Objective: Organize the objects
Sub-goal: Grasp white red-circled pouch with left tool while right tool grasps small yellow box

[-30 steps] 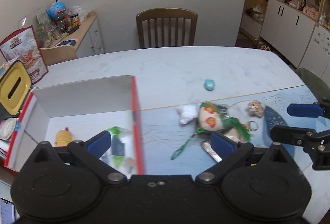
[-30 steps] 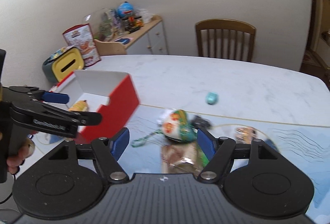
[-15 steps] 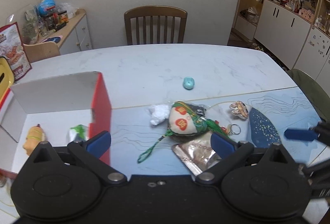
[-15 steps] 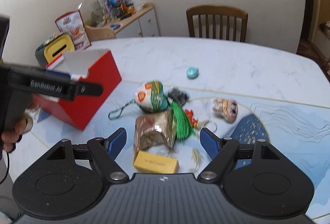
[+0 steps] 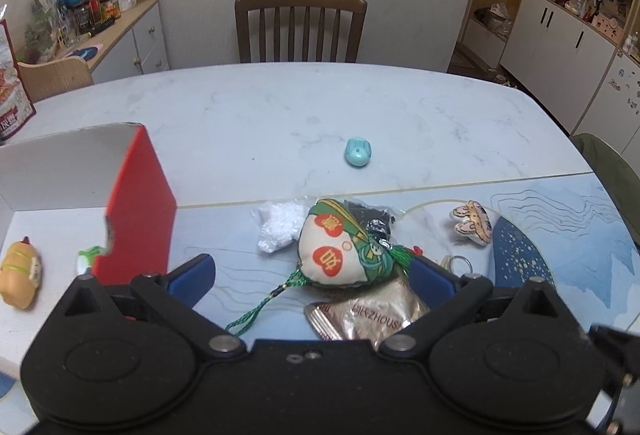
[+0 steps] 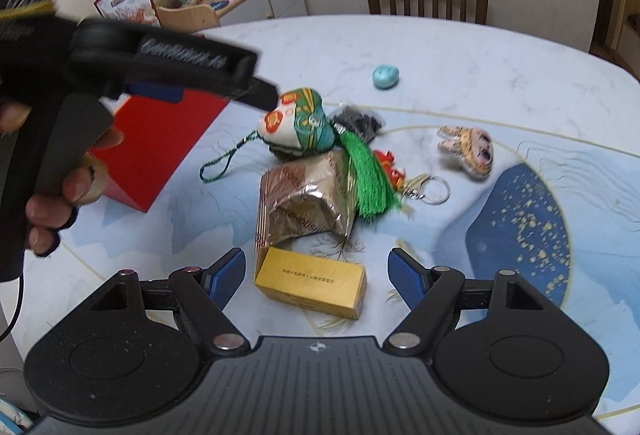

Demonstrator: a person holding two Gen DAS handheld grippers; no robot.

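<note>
dining room, white marble table (image 5: 280,115) taking up both views, a blue patterned mat (image 6: 520,227) lying over its near part, a wooden chair (image 5: 300,27) standing at the far edge and a cluttered sideboard (image 5: 120,31) sitting against the wall at far left. a red box (image 5: 136,211) with white inside is sitting open at the table's left edge, holding a yellow plush toy (image 5: 20,273) and a small green and white item (image 5: 88,259) near its right wall. the loose pile is lying mid table on the mat near its far edge: an embroidered sachet (image 5: 340,247) with a green tassel (image 6: 368,175) and green cord loop, resting on a crinkled foil packet (image 6: 308,203), a white fluffy bit (image 5: 278,227) touching its left side, a dark bagged item (image 6: 358,121) behind it. a yellow carton (image 6: 312,283) is lying just nearside of the foil packet. a bunny-face charm (image 6: 466,151) is lying right of the pile, with a key ring (image 6: 434,189) and a small red charm (image 6: 390,167) between them. a teal oval toy (image 5: 358,153) is sitting alone on bare marble beyond the mat. left gripper (image 5: 312,275) is hovering over the pile's near side, jaws spread wide, nothing between them, sachet just ahead; in the right wrist view a hand (image 6: 56,195) is gripping its handle. right gripper (image 6: 316,275) is hanging over the yellow carton, jaws also wide apart and not touching it, carton lying between the blue pads (image 6: 404,277).
</note>
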